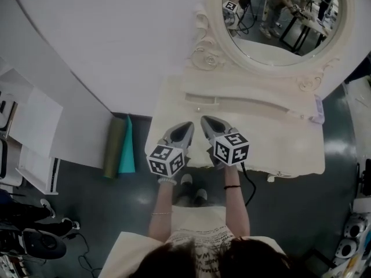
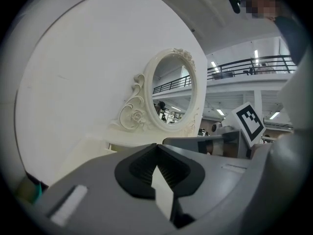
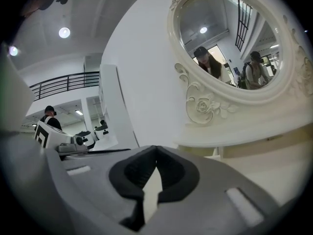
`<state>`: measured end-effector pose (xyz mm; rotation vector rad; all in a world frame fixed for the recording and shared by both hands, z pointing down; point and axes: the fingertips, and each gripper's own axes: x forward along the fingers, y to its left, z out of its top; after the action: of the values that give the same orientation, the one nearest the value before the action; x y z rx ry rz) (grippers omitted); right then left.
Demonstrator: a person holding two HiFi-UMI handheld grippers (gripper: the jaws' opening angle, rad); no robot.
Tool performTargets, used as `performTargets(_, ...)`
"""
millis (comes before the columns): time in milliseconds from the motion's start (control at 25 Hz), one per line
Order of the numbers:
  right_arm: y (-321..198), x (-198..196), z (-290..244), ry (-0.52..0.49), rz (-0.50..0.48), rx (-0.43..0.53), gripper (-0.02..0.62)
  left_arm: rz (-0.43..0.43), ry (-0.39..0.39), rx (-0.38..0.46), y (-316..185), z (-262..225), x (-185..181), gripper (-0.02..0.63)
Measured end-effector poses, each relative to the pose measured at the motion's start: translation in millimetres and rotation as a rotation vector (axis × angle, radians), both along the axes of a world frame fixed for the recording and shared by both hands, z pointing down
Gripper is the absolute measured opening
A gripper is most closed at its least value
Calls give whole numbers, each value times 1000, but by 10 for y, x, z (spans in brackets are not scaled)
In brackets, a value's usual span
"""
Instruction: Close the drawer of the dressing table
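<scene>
Mirror behind dressing table; rolls left, apparently on floor.

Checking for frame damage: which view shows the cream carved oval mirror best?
The right gripper view: the cream carved oval mirror is large and nearly whole. The head view cuts off its top; the left gripper view shows it small, oblique.

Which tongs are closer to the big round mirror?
Right. The right tongs sit below the mirror, slightly left of it; the left tongs are beside them, farther left.
</scene>
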<state>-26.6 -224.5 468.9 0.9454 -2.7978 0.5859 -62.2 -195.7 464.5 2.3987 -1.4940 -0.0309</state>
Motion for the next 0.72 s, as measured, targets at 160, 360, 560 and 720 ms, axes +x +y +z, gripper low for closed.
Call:
performTargets(160, -119, -54, 127, 20, 17, -28, 3, 9, 11, -27, -119, 101, -72, 2)
performTargets(360, -288, -108, 244, 29, 41, -61, 3, 19, 10, -57, -267, 227, -151, 2)
performTargets(560, -413, -159, 396, 51, 57, -100, 3, 23, 16, -88, -389, 347, -216, 2)
performTargets(720, -507, -159, 548, 91, 84, -129, 3, 31, 19, -109, -478, 437, -245, 2)
